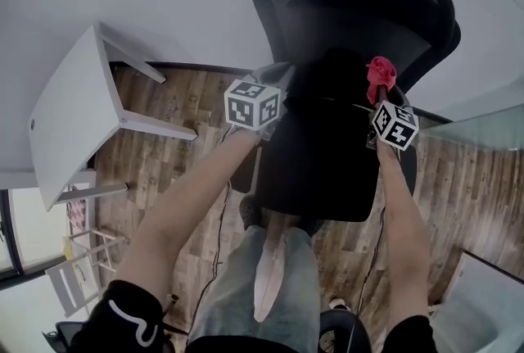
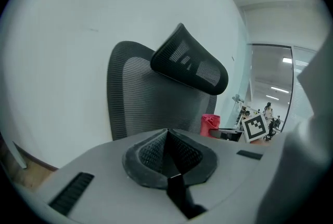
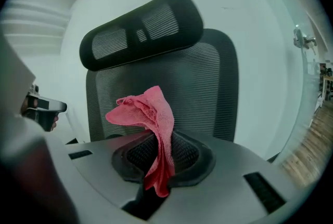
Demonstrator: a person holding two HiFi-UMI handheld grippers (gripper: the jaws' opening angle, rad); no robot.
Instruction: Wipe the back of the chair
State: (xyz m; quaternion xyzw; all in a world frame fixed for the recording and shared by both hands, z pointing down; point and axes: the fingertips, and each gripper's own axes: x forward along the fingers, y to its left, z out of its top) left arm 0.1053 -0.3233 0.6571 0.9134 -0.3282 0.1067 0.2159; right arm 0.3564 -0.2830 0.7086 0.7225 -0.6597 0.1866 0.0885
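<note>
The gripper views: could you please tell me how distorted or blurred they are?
Left gripper view: fisheye circle with dark corners, chair sharp, ceiling lights bright at right. Right gripper view: same fisheye, cloth sharp, left edge blurred.

Office, mesh chair (image 1: 360, 15), glass partn (image 2: 268, 80)

Lower part of the chair (image 1: 327, 155) hidden beneath its seat; far office figures (image 2: 268, 109) too small, blurred.

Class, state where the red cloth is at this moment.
The red terry cloth is pinched in the shut jaws of the right gripper, at the head view's right, held in front of the backrest of the black mesh office chair.
</note>
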